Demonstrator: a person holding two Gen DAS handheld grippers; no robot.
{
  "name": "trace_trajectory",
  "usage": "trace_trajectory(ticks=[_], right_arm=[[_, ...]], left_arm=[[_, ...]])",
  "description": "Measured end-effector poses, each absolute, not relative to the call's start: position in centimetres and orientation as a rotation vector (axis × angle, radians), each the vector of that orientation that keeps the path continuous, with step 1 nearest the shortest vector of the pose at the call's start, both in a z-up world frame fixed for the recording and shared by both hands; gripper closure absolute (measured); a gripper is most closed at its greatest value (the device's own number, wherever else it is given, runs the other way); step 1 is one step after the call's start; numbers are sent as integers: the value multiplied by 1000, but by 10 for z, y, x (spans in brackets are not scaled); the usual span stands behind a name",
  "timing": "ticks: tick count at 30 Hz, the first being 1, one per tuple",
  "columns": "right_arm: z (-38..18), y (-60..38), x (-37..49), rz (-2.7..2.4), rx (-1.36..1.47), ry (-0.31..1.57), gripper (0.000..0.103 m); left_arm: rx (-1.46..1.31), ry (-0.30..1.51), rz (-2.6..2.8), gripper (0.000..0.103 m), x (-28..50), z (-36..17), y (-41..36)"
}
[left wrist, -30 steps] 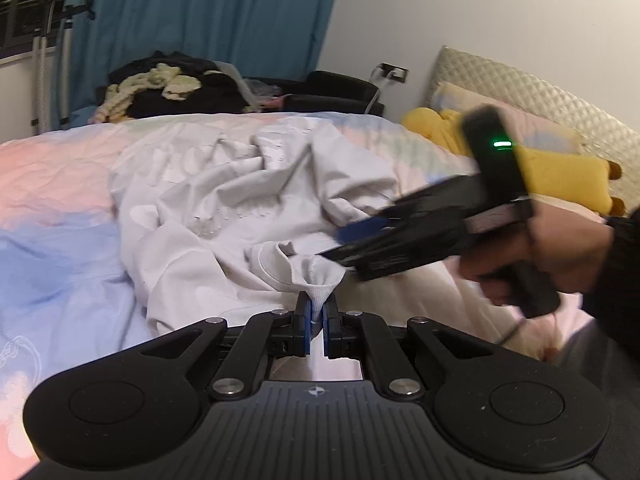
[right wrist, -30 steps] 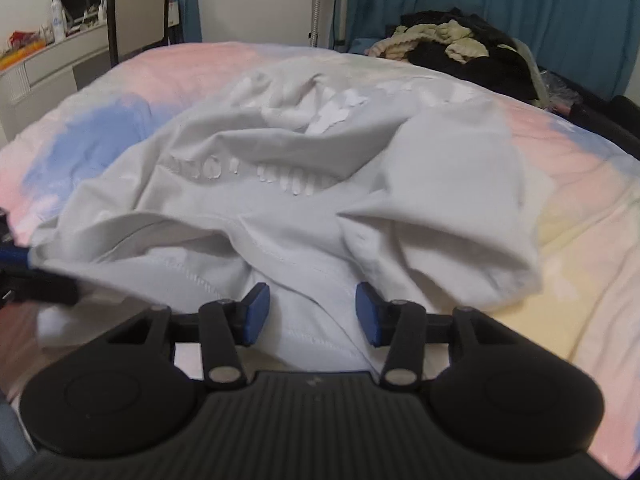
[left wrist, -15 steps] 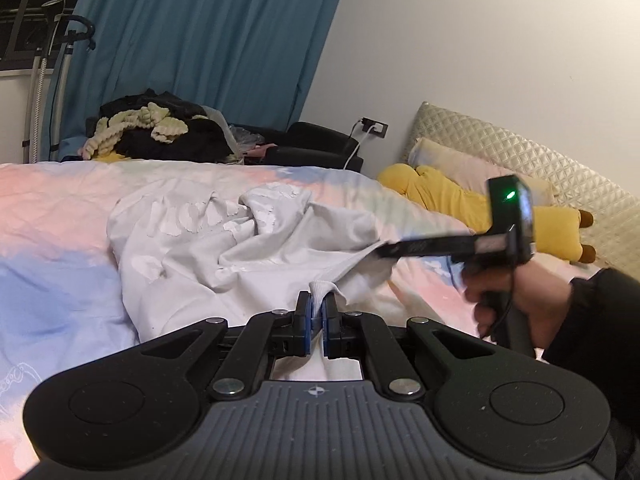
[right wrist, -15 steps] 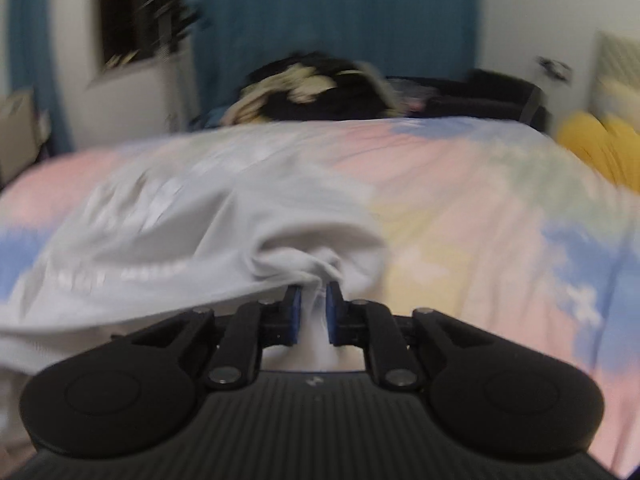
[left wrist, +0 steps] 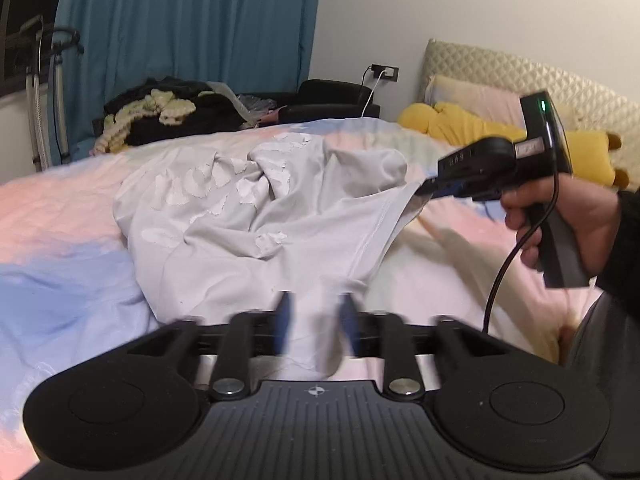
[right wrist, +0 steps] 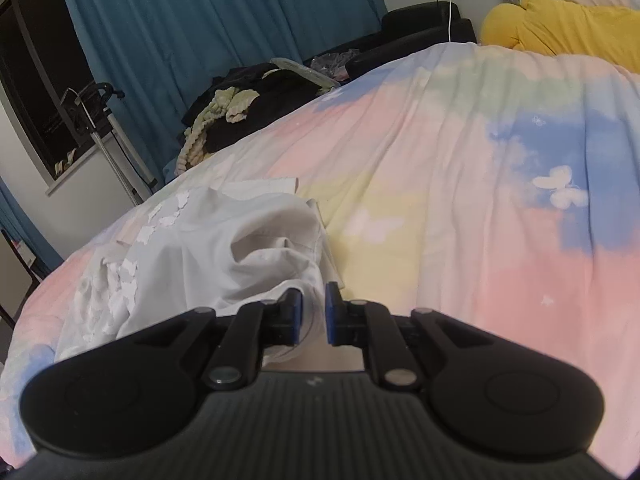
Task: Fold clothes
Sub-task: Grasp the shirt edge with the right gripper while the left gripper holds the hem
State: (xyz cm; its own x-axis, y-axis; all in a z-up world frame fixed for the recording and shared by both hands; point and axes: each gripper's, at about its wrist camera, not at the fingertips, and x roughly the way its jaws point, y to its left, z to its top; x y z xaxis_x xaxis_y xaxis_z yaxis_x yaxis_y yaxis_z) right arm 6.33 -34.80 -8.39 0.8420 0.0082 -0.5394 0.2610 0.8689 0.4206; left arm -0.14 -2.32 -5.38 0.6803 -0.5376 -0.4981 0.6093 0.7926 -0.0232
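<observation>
one white t-shirt (left wrist: 256, 216) lies crumpled on one bed (left wrist: 56, 208) with a pastel cover. two tools show: the left tool (left wrist: 314, 320) and the right tool (right wrist: 313, 312). one hand (left wrist: 568, 216) grips a handle. one yellow plush toy (left wrist: 472, 128) and one pillow (left wrist: 476, 94) sit by one quilted headboard (left wrist: 520, 68). one heap of dark clothes (left wrist: 172, 116) lies past the bed, below one blue curtain (left wrist: 188, 32). one wall socket (left wrist: 385, 72) carries one white cable.
</observation>
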Motion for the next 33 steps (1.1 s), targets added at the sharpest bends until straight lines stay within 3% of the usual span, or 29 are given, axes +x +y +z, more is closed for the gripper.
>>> trace_trajectory(ticks=[2, 20, 26, 28, 33], right_arm=[[-81, -345, 63, -126, 508, 553, 91], [-100, -351, 72, -144, 584, 637, 89], [-112, -350, 75, -175, 585, 677, 88], [-116, -349, 77, -185, 578, 690, 88], [-130, -346, 83, -166, 605, 736, 88]], left_arm=[[189, 480, -642, 46, -5, -54, -27], [574, 543, -741, 48, -6, -103, -84], [540, 573, -732, 72, 3, -108, -87], [482, 587, -716, 91, 9, -105, -83], [278, 556, -671, 96, 19, -84, -62]])
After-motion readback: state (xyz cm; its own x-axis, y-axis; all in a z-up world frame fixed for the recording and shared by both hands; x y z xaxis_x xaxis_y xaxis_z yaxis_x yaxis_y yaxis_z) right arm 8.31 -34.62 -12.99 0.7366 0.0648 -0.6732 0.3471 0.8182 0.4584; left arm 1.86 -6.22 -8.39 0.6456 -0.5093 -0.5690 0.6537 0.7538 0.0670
